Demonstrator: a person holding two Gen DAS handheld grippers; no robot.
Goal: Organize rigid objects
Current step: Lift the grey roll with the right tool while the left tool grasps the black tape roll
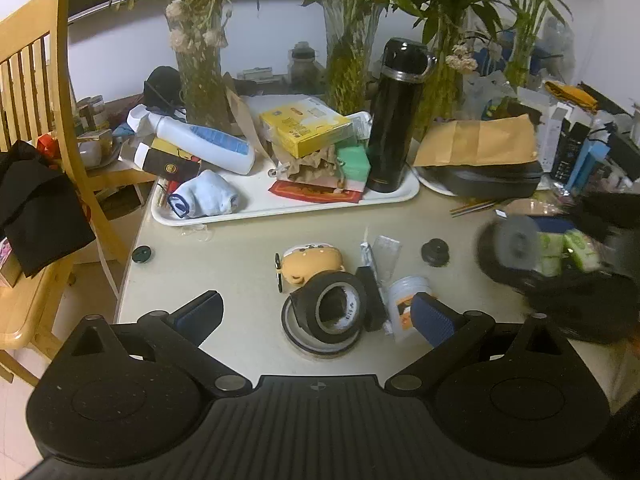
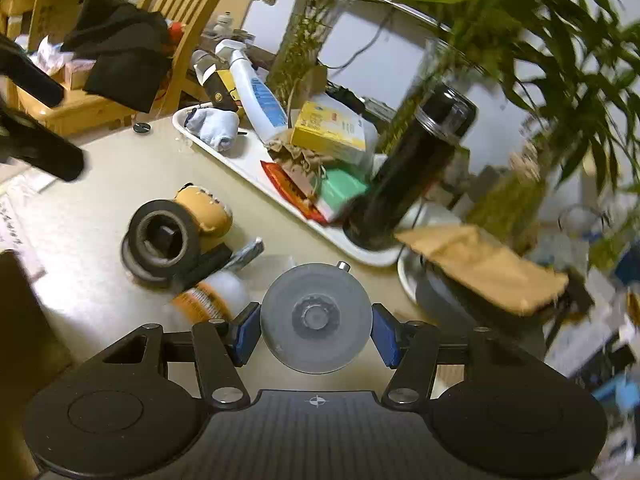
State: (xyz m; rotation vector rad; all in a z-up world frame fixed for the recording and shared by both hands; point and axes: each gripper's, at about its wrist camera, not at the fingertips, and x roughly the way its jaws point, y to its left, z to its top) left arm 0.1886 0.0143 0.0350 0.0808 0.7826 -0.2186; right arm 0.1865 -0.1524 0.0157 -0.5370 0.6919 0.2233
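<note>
1. Right gripper (image 2: 316,330) clamped on a grey disc-shaped object (image 2: 315,316), blue pads pressing its two sides, flat face turned toward the camera; seen blurred at the right edge of the left wrist view.
2. Disc held clear of the tabletop (image 2: 100,200), above the bare patch between the fallen small white jar with an orange label (image 2: 212,296) and the near rim of the white tray (image 2: 360,254).
3. Left gripper (image 1: 316,312) spread wide and empty, hovering over the black tape rolls (image 1: 328,308) with its right pad just beside the same jar.
4. Step in hand, by judgement: carrying the disc toward a resting place, most likely the tray.
5. Tray already crowded: black flask (image 2: 412,164) standing at its near corner, yellow box (image 2: 328,130), white spray bottle (image 2: 258,98), light blue sock (image 2: 216,128) and papers further along.
6. Next move, by judgement: finding a free spot on the tray, probably the open strip near the sock, lowering the disc flat and only then releasing.
7. Risk: knocking the tall flask during the approach, or the round disc rolling if set down on edge.
8. Still loose on the table: tape rolls, tan character case (image 1: 310,264), small black knob (image 1: 435,252), jar.
</note>
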